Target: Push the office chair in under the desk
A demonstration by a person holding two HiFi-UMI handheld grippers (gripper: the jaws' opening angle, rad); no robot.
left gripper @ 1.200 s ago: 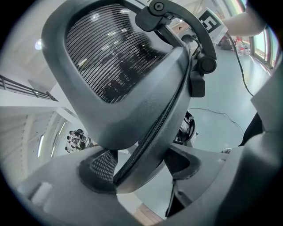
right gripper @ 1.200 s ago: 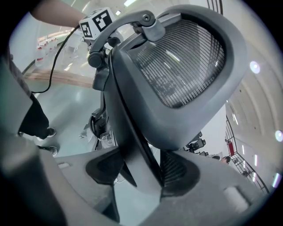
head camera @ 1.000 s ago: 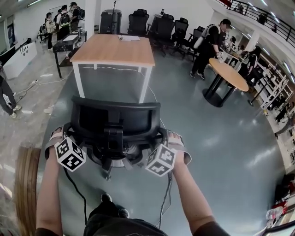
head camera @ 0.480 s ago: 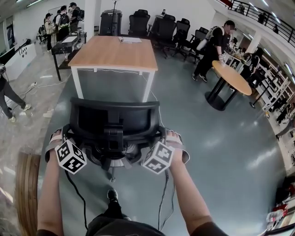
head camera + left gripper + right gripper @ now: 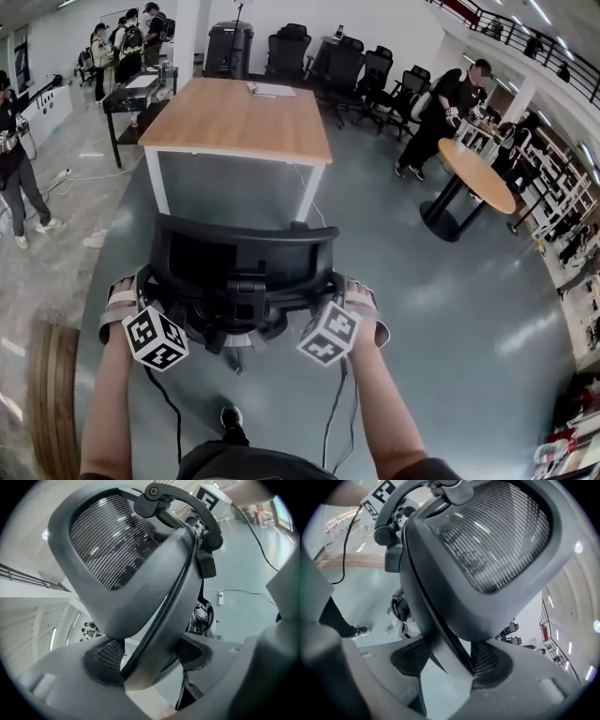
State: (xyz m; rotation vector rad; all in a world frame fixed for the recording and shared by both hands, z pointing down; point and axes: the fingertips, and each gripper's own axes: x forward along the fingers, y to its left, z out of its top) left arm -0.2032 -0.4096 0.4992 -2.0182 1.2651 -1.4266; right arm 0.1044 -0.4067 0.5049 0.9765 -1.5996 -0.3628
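The black mesh-backed office chair point(image 5: 242, 267) stands on the grey floor in front of me, its back toward me. Beyond it is the wooden-topped desk point(image 5: 234, 117) with white legs, a gap of floor between them. My left gripper point(image 5: 153, 292) is shut on the left edge of the backrest point(image 5: 140, 564), whose frame runs between the pads point(image 5: 101, 660). My right gripper point(image 5: 335, 292) is shut on the right edge of the backrest point(image 5: 487, 550), the frame pinched between its pads point(image 5: 487, 660).
A round wooden table point(image 5: 478, 173) stands to the right with a person point(image 5: 450, 103) beside it. Several black chairs point(image 5: 352, 61) line the back wall. People stand at the far left point(image 5: 117, 47), another at the left edge point(image 5: 14, 159). A curved wooden surface point(image 5: 52, 394) is at lower left.
The chair and I have moved forward together; the desk is nearer in the head view. Both grippers keep their hold on the backrest. The person at the left has walked closer.
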